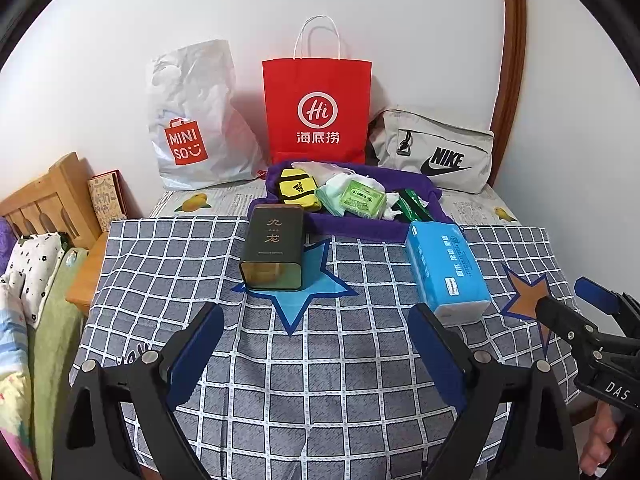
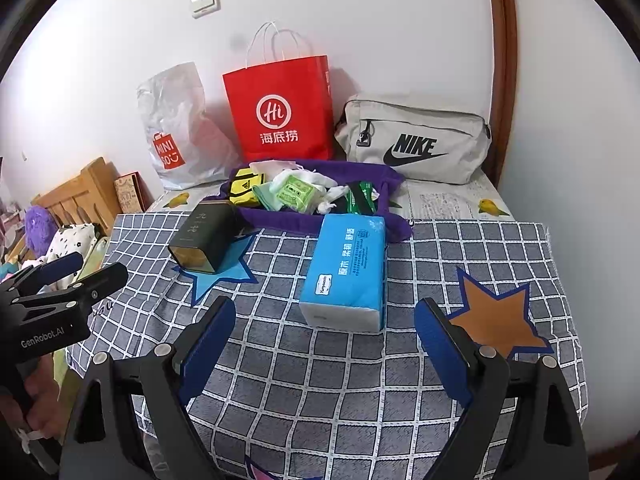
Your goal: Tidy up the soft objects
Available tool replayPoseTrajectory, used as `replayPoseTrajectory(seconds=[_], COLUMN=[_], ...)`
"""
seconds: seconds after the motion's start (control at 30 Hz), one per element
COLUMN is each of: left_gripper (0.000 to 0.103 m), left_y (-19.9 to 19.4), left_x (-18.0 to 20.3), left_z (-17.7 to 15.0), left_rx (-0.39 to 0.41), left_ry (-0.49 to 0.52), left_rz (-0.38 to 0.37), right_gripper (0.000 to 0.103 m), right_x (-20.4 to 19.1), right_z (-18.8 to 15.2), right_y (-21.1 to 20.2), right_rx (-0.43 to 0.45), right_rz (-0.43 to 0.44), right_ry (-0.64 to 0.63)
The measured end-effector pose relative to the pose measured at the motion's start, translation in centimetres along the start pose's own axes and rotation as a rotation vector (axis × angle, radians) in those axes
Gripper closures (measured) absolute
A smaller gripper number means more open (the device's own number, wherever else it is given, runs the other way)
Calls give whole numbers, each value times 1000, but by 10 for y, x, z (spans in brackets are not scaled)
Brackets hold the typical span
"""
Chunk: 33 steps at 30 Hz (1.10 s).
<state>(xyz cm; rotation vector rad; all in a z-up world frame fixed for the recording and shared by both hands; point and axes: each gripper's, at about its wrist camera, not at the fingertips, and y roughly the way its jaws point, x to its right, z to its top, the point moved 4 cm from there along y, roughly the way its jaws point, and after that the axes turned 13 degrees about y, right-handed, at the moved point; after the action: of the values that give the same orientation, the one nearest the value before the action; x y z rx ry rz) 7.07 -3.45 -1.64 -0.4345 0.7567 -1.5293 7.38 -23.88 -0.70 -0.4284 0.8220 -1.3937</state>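
A blue tissue pack (image 1: 446, 272) (image 2: 346, 270) lies on the grey checked cloth (image 1: 280, 360), in front of a purple cloth tray (image 1: 352, 228) (image 2: 280, 220) holding a yellow pouch (image 1: 296, 190), a green packet (image 1: 362, 200) and white soft items. A dark tin (image 1: 274, 252) (image 2: 208, 236) lies left of the pack. My left gripper (image 1: 316, 324) is open and empty, nearer than the tin and pack. My right gripper (image 2: 326, 316) is open and empty, just short of the pack's near end; it also shows in the left wrist view (image 1: 572, 296).
A white Miniso bag (image 1: 192, 120), a red paper bag (image 1: 316, 108) and a grey Nike bag (image 1: 436, 148) stand against the back wall. A wooden bed frame (image 1: 52, 196) with bedding lies to the left. The left gripper shows at left in the right wrist view (image 2: 88, 268).
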Motion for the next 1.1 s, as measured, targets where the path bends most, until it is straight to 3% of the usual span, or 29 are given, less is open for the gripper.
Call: replayPoseTrajectory(seconds=[1.1], left_gripper=[10], left_y=[-4], left_x=[-3], left_z=[-7], left_rx=[-11], left_ry=[-11], left_rz=[-3], right_gripper=[13], right_x=[4], right_z=[-3], right_y=[-5], right_rx=[5], right_rz=[-9], right_ry=[-9])
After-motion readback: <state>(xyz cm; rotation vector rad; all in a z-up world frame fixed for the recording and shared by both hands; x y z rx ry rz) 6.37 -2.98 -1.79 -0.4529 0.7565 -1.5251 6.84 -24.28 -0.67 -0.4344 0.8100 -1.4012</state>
